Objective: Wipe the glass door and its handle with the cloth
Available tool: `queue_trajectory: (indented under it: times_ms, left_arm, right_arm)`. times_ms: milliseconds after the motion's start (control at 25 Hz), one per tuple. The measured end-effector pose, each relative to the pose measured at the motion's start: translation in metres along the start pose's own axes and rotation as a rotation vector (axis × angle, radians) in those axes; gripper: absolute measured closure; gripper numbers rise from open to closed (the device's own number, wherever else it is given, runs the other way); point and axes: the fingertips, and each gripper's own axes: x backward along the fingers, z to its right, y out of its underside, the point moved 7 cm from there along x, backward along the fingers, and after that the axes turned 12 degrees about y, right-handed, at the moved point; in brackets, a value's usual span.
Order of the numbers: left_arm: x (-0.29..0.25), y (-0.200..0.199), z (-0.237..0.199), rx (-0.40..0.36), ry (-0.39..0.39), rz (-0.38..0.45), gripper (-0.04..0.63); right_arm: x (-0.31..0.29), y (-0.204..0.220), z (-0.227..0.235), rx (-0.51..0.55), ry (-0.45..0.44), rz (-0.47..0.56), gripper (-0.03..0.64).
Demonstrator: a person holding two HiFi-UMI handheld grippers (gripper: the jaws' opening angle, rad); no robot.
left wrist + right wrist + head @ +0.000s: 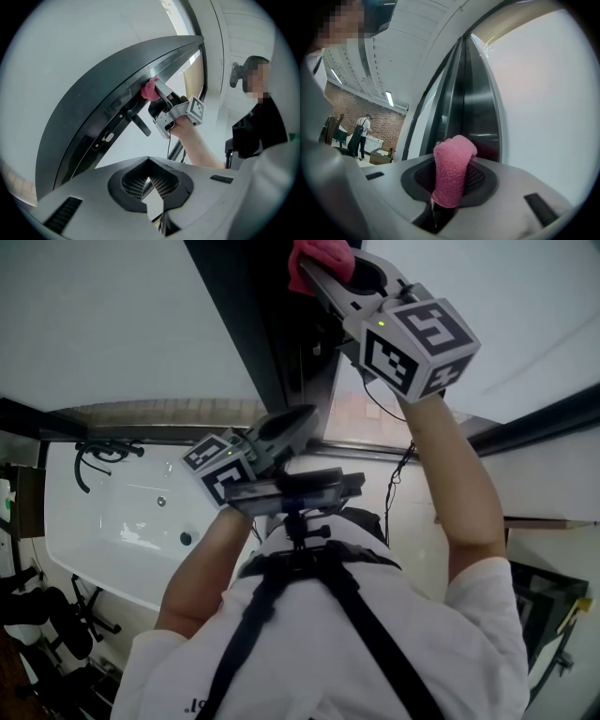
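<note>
A pink cloth (319,259) is pinched in my right gripper (328,273), which is raised high and presses it against the dark door frame (253,324) beside the frosted glass pane (112,315). In the right gripper view the cloth (452,173) stands folded between the jaws of the right gripper (451,161), touching the dark frame (480,117). The left gripper view shows the cloth (150,89) just above the black lever handle (139,124). My left gripper (302,420) hangs lower, off the door; in its own view the left gripper (149,163) is shut and empty.
A white bathtub (112,521) with a black tap fitting (94,460) lies below at the left. A black cable (398,474) hangs by the right forearm. A person (360,133) stands far off before a brick wall. A second glass pane (544,324) lies right of the frame.
</note>
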Motion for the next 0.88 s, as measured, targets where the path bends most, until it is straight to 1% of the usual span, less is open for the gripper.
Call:
queue_trajectory:
  times_ms: [360, 640, 880]
  left_arm:
    - [0.000, 0.003, -0.003, 0.005, 0.000, -0.008, 0.603]
    - [0.002, 0.003, -0.003, 0.001, 0.000, -0.015, 0.603]
    - [0.005, 0.006, -0.001, -0.003, -0.002, -0.023, 0.603]
  right_arm:
    - [-0.001, 0.016, -0.002, -0.013, 0.006, -0.037, 0.525]
    - [0.000, 0.029, -0.006, 0.007, 0.021, -0.084, 0.524]
    - [0.013, 0.041, -0.014, 0.091, 0.047, -0.107, 0.523]
